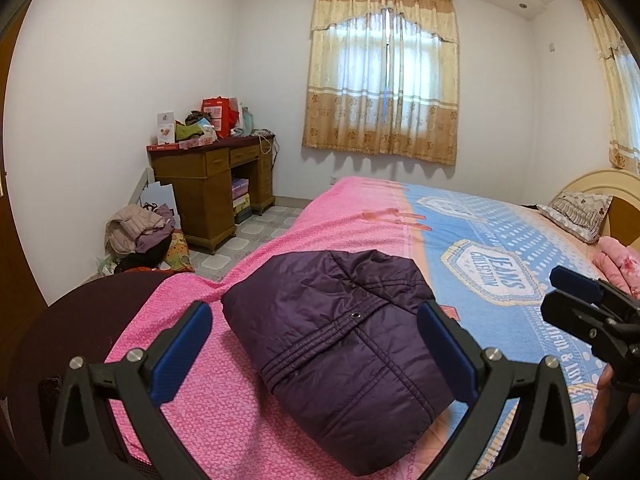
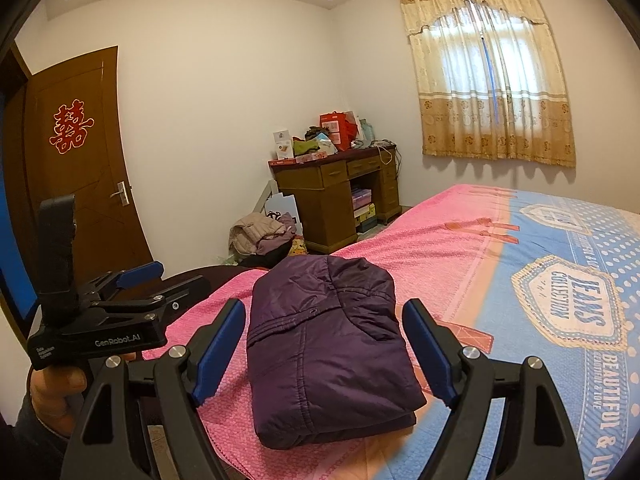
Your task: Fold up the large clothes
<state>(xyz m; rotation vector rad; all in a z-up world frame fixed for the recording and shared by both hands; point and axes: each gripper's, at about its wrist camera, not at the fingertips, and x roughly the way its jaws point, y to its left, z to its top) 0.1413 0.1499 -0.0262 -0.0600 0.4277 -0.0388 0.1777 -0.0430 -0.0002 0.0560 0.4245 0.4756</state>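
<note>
The left gripper [image 1: 314,344] stands with its jaws spread wide and nothing clamped between the blue pads [image 1: 182,354]; the pads sit apart from the fabric on either side. The right gripper [image 2: 324,346] is likewise spread wide and empty, its blue pads flanking the garment without contact. Directly ahead of both tools, between their fingertips in each wrist view, lies the purple quilted jacket [image 1: 340,320], folded into a compact bundle with stitched seams and a snap stud facing up. The jacket rests on the pink blanket [image 1: 224,400], near the bed's closest edge. In the left wrist view the right gripper appears at the right margin, beside the jacket; in the right wrist view the left gripper [image 2: 152,280] appears at the left, held by a hand [image 2: 56,392]. To the right of the tools, the blue printed sheet [image 1: 500,240] covers the rest of the bed. Beyond the jacket and to the left, a pile of clothes [image 1: 140,228] sits on the floor. Farther on stands a wooden desk [image 1: 212,176] loaded with boxes. At the far wall hangs a curtained window [image 1: 384,80].
</note>
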